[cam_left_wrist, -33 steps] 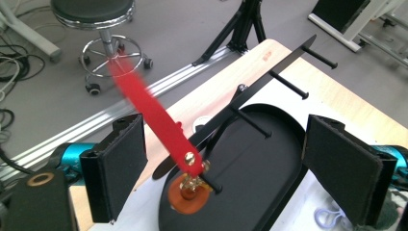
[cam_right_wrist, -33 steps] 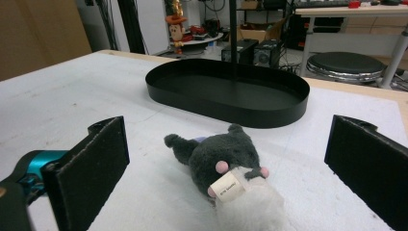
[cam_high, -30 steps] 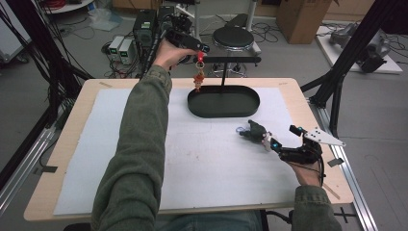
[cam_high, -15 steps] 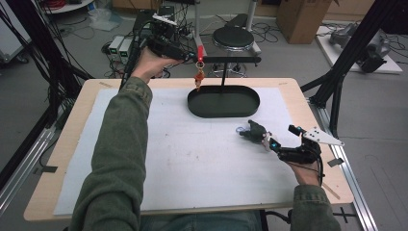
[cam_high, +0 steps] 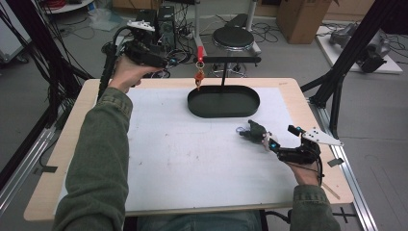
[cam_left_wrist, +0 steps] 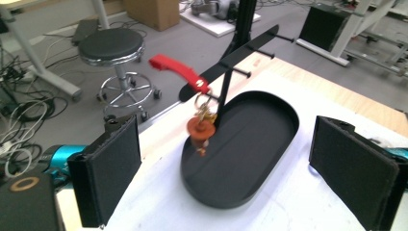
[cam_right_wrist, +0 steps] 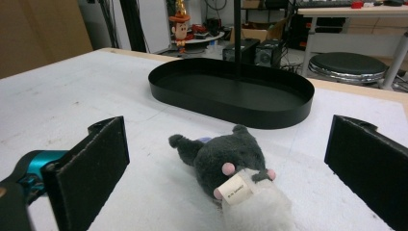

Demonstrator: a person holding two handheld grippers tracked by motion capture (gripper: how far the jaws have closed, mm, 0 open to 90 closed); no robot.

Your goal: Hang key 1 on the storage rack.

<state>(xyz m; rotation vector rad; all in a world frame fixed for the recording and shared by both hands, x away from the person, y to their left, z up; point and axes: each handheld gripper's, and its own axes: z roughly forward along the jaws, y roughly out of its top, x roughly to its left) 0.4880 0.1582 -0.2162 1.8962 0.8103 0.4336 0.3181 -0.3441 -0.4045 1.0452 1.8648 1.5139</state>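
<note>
A keychain with a red strap (cam_high: 200,51) and a small orange figure (cam_high: 198,75) hangs from the left end of the black rack bar (cam_high: 230,59) above the black oval tray (cam_high: 223,101). In the left gripper view the figure (cam_left_wrist: 199,131) is blurred. My left gripper (cam_high: 168,58) is held up left of the keychain, apart from it, open and empty (cam_left_wrist: 233,173). A grey plush toy (cam_high: 253,131) with a white tag lies on the white mat, right of centre. My right gripper (cam_high: 281,137) rests just behind the plush (cam_right_wrist: 226,161), open (cam_right_wrist: 231,168), not touching it.
The rack's post (cam_high: 223,73) stands in the tray. A round stool (cam_high: 233,35), cables and boxes sit on the floor beyond the table's far edge. Black frame struts (cam_high: 339,72) rise at the right. White mat (cam_high: 183,159) covers most of the tabletop.
My left gripper has let go of the keychain and drawn back to the left, away from the rack. The keychain stays hanging on the bar. The right gripper and plush have not moved.
</note>
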